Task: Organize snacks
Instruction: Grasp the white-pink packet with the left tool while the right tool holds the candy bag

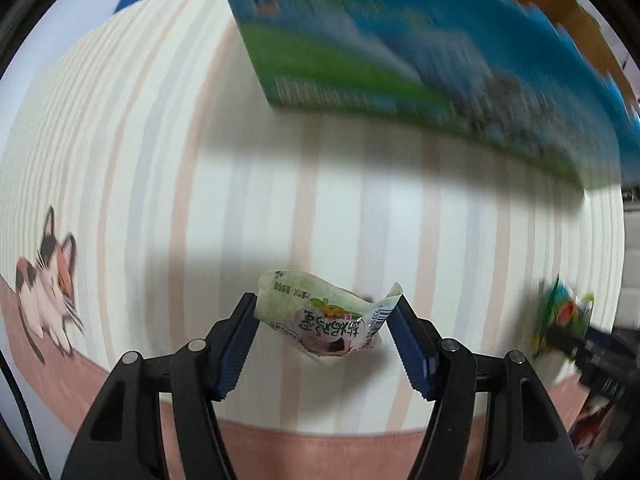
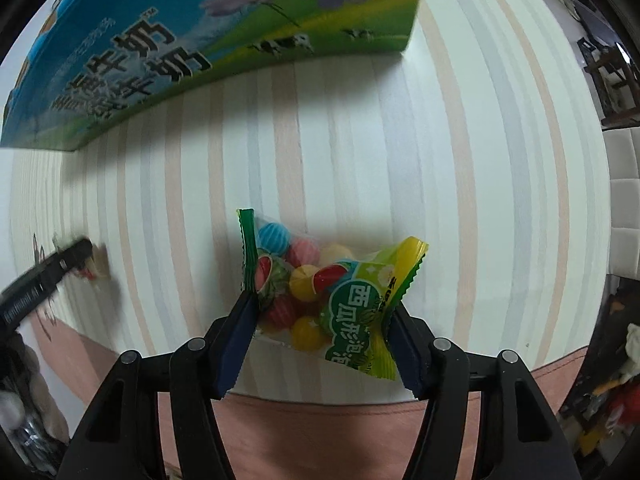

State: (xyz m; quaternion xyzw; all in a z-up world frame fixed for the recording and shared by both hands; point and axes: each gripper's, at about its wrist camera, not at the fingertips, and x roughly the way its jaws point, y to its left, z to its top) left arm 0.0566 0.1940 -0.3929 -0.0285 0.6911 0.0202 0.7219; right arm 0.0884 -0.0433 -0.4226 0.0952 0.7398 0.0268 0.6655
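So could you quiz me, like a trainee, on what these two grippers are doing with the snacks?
1. True or false: the left gripper grips a pale green crumpled snack packet.
2. What fills the clear green-and-yellow candy bag in the right gripper?
3. Behind both stands: A) a blue-green milk carton box B) a red bucket.

Key: 1 true; 2 colourful round candies; 3 A.

milk carton [image 1: 400, 52] blurred, its top cut off by the edge.
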